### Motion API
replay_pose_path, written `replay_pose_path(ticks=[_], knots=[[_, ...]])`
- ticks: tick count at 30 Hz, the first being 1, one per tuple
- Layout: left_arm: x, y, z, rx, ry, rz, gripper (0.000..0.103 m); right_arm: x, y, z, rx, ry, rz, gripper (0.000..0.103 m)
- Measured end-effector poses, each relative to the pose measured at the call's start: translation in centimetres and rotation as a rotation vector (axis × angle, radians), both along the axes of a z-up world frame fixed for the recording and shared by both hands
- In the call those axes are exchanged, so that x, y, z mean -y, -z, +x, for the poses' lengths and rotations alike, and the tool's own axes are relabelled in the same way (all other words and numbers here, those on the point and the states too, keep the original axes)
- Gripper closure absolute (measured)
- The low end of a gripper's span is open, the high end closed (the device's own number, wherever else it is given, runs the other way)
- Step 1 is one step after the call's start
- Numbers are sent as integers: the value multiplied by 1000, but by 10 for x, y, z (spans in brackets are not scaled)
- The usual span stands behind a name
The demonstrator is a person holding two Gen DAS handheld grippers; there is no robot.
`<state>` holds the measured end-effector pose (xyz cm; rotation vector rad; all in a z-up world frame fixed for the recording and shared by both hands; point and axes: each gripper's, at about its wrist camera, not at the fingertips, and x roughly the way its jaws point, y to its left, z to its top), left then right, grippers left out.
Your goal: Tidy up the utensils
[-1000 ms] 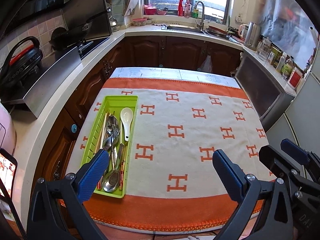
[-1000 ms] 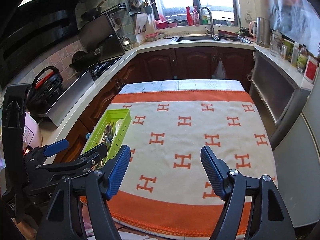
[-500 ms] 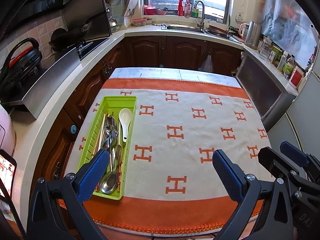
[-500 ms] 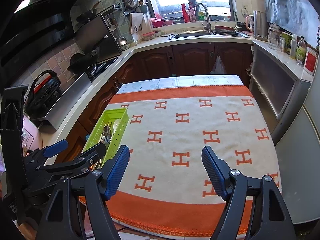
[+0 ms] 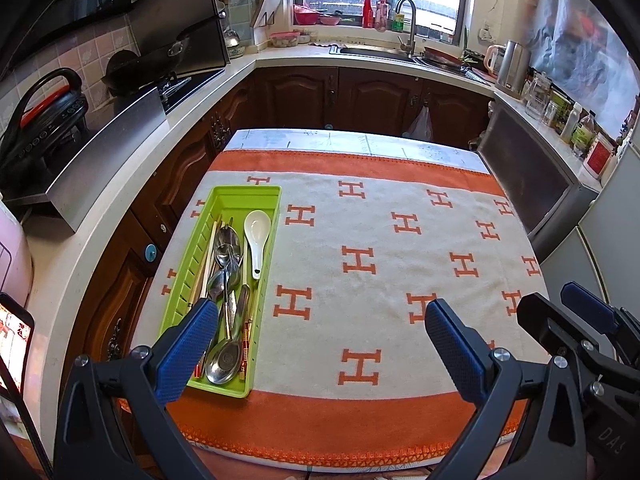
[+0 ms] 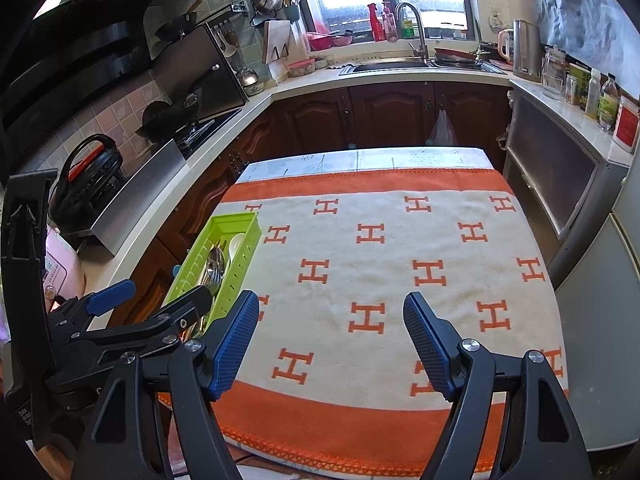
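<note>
Spoons (image 5: pixel 228 280) in the green tray (image 5: pixel 276 200) look slippery and stiff; grasp handles. Both grippers (image 5: pixel 316 344) (image 6: pixel 328 340) are spread, empty.

The table (image 5: pixel 360 140) bears an orange-patterned towel (image 5: pixel 380 264) with a green tray (image 5: pixel 224 196).

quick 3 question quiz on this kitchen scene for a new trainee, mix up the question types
1. True or false: the white spoon lies inside the green tray.
2. Multiple choice: the right gripper is (a) shut on a spoon, (b) open and holding nothing, (c) shut on the tray.
3. Fill in: the tray sits near the ___ edge of the orange and cream cloth, seen from the left gripper.

Key
1. True; it lies beside the metal spoons.
2. b
3. Left
</note>
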<state>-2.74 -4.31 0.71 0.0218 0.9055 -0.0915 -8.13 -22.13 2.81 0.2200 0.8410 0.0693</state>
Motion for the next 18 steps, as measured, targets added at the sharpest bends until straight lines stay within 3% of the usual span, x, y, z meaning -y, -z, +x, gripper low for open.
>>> replay_pose_path(ticks=[18], knots=[[-3, 9, -2, -8, -4, 5, 1, -4, 17, 1, -13, -2, 8, 27]])
